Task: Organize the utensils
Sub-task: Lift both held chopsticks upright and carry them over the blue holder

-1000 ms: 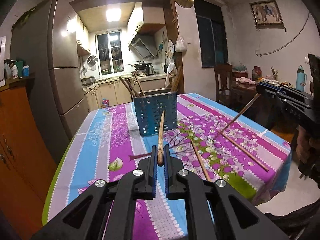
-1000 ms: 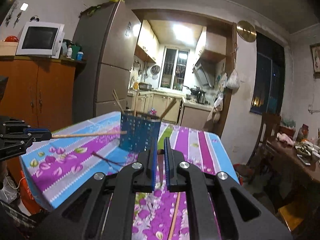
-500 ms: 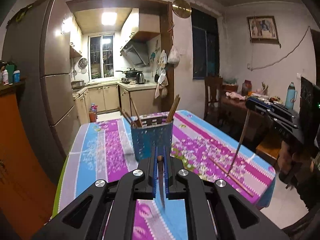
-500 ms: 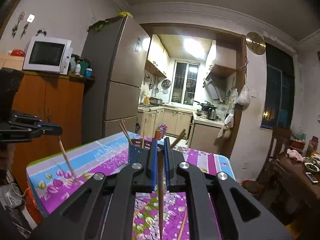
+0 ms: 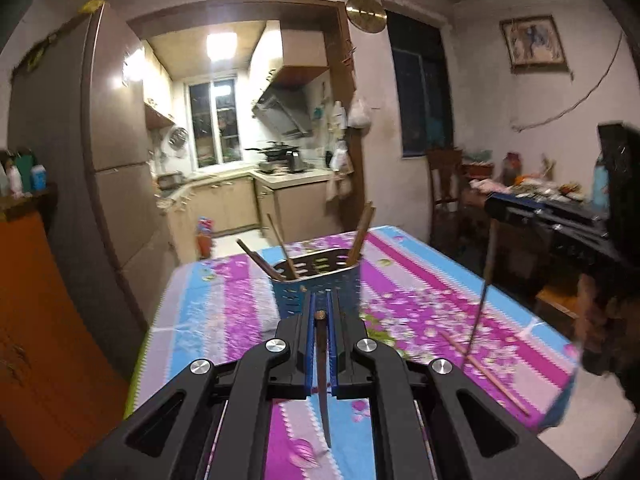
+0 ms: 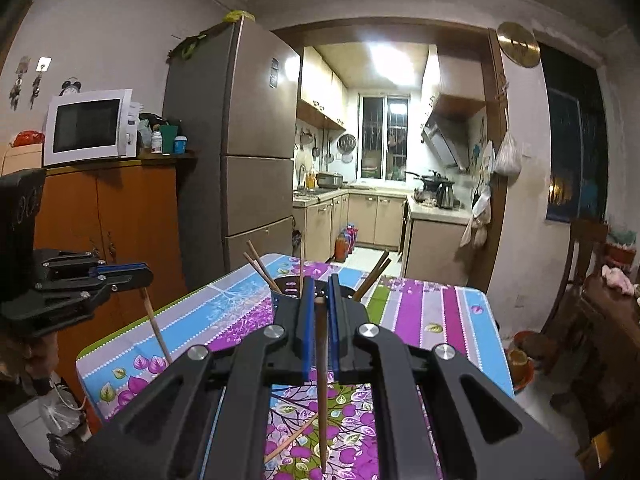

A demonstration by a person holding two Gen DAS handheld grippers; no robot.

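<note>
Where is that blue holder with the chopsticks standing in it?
The blue holder stands on the striped tablecloth near the table's far end, straight ahead of the left gripper in its view, with the kitchen doorway behind.

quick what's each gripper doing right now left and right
Left gripper: shut on a dark chopstick that hangs tip down.
Right gripper: shut on a brown chopstick, also tip down.
</note>
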